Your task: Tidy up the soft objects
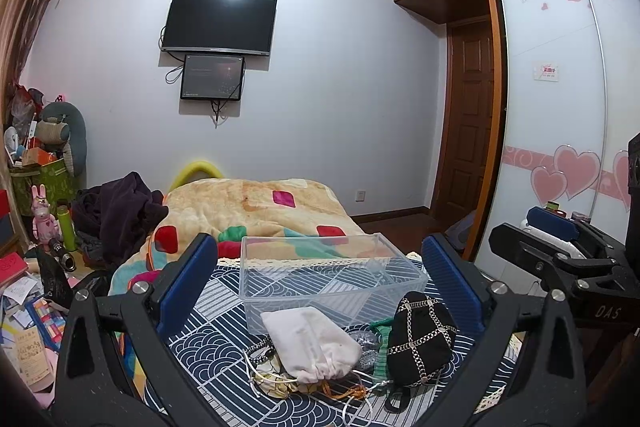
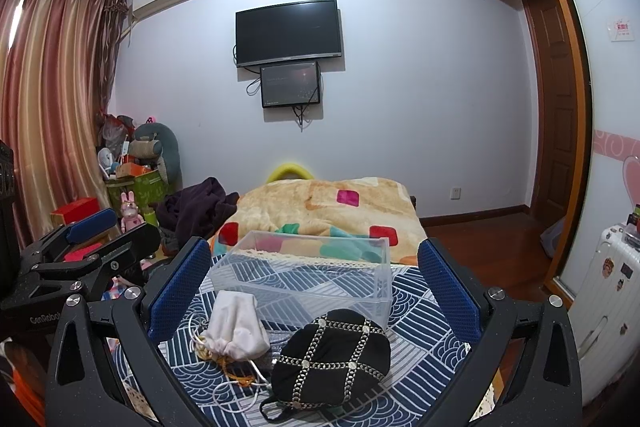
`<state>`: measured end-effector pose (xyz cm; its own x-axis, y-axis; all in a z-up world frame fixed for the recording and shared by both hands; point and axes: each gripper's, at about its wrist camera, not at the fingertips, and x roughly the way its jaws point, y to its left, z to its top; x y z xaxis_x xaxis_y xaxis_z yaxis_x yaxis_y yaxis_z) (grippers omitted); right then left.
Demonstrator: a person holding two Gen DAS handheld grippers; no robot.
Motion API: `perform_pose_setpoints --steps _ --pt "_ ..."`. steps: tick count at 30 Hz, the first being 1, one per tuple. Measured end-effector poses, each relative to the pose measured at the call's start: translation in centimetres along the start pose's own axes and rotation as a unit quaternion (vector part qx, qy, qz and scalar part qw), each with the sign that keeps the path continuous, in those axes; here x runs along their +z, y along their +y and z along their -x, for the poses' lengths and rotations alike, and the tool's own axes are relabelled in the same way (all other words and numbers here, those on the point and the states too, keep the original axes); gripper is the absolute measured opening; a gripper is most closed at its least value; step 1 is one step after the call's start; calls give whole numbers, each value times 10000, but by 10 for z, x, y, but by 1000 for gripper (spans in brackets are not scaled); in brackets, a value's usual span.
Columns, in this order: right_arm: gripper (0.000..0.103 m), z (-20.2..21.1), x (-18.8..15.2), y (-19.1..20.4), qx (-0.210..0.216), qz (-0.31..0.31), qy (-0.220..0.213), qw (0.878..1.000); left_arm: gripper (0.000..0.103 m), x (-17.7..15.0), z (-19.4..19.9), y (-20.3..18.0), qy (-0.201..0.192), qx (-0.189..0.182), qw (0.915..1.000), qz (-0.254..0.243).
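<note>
A white drawstring pouch and a black pouch with silver chain lattice lie on a blue patterned cloth, with small silver, green and floral pouches and cords between them. Behind them stands a clear plastic bin, empty. My left gripper is open, above and behind the pile, holding nothing. In the right wrist view the white pouch, black pouch and bin show again. My right gripper is open and empty, over the pile. The right gripper also shows at the right of the left wrist view.
A patterned beige blanket covers the bed behind the bin. Dark clothes and cluttered toys, boxes and papers lie at the left. A wardrobe with heart decals and a white suitcase stand at the right.
</note>
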<state>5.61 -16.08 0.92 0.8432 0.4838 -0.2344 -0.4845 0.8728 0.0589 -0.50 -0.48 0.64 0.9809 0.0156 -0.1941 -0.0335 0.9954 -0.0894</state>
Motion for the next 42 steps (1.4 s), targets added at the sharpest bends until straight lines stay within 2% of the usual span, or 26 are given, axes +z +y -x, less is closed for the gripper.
perform_pose_setpoints --steps 16,22,26,36,42 --pt "103 0 0 0 -12 -13 2 10000 103 -1 -1 -1 11 17 10000 -14" --pt "103 -7 -4 -7 -50 -89 147 9998 103 -8 -13 1 243 4 9997 -15" --pt "103 -15 -15 -15 -116 -134 376 9991 103 -22 -31 6 611 71 9981 82" --pt "103 -51 -54 -37 -131 -360 1309 9907 103 -68 -81 12 1503 78 9884 209" --pt "103 -68 -72 -35 66 -385 1786 9831 103 -87 -100 14 1748 134 9842 259"
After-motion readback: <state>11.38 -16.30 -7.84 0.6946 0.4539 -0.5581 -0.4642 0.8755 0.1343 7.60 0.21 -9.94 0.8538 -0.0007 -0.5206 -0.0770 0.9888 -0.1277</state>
